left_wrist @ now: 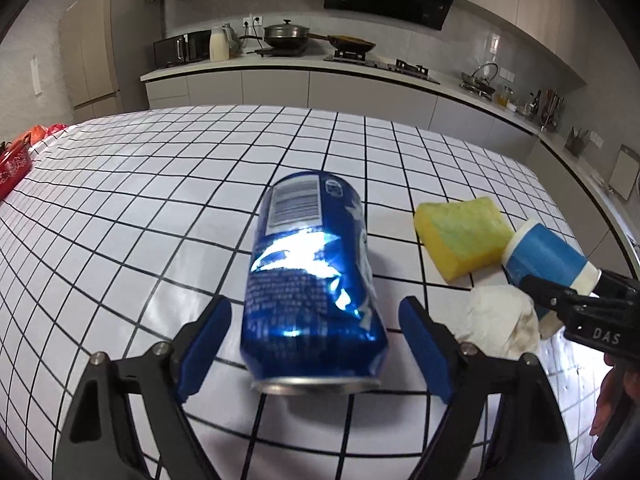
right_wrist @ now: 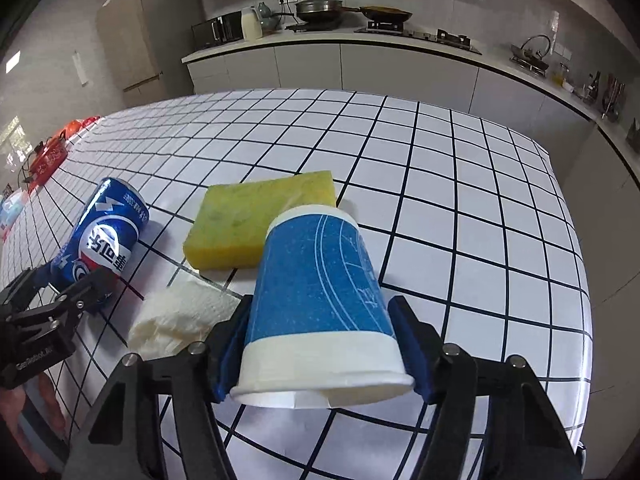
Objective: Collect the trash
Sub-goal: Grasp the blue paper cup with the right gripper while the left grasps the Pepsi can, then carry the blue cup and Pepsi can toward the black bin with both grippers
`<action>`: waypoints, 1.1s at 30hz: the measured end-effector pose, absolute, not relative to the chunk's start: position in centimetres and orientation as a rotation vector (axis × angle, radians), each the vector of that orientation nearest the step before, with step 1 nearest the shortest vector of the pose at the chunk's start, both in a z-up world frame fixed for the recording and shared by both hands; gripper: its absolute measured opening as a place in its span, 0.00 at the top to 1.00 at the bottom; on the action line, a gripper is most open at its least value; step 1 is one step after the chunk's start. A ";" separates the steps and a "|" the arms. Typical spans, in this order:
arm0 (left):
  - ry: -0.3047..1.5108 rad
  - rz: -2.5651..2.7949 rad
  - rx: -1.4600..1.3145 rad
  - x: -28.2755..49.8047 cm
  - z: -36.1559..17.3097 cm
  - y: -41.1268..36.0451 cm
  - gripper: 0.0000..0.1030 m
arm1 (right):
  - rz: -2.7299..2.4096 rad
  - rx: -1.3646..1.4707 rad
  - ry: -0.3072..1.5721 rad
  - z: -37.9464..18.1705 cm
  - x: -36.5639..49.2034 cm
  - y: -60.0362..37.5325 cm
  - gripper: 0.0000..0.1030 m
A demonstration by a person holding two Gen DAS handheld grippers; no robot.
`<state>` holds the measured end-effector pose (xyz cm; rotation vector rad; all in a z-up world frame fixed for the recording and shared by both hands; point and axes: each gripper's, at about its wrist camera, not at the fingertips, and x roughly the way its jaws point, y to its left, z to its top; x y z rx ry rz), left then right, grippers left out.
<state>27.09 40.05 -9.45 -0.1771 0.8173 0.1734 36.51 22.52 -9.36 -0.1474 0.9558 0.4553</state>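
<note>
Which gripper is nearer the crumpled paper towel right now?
Right. The right gripper straddles the paper cup lying against the paper towel. The left gripper straddles the blue can, farther off.

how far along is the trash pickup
Nothing looks collected yet. In hand: the left gripper straddles the lying can with gaps either side; the right gripper brackets the tipped cup, grip unclear. Left: the tissue. The sponge lies untouched.

Sponge near corner hidden behind cup.
</note>
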 end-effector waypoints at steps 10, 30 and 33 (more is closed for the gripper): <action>0.822 0.154 -0.193 27.0 -9.8 41.0 0.35 | 0.445 -0.103 0.948 -8.8 35.1 21.5 0.40; 0.816 0.238 -0.176 19.3 -8.9 41.9 0.35 | 0.588 -0.093 0.944 -8.2 30.3 27.5 0.40; 0.812 0.254 -0.176 18.2 -8.6 42.0 0.35 | 0.600 -0.092 0.934 -7.8 29.7 27.7 0.40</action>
